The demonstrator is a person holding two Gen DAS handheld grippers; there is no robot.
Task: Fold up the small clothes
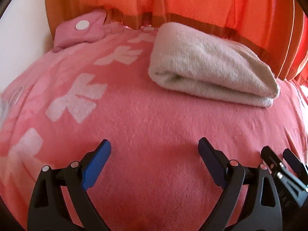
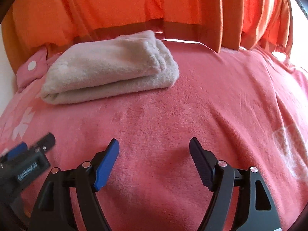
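Note:
A cream fluffy garment [image 1: 209, 67] lies folded into a thick rectangle on the pink blanket [image 1: 154, 115], far from both grippers. The same folded garment [image 2: 109, 71] shows at the upper left in the right wrist view. My left gripper [image 1: 154, 140] hovers open above bare blanket, nothing between its blue pads. Beside it, my right gripper [image 2: 154, 140] is also open and holds nothing. Each gripper shows at the edge of the other's view: the right gripper [image 1: 277, 150] at the lower right, the left gripper [image 2: 37, 140] at the lower left.
The blanket has white cross-shaped prints [image 1: 77, 98] along its left side. A small pink cushion with a white dot [image 1: 80, 28] sits at the back left. Orange curtains [image 2: 134, 5] hang behind the blanket's far edge. A white wall [image 1: 21, 38] is on the left.

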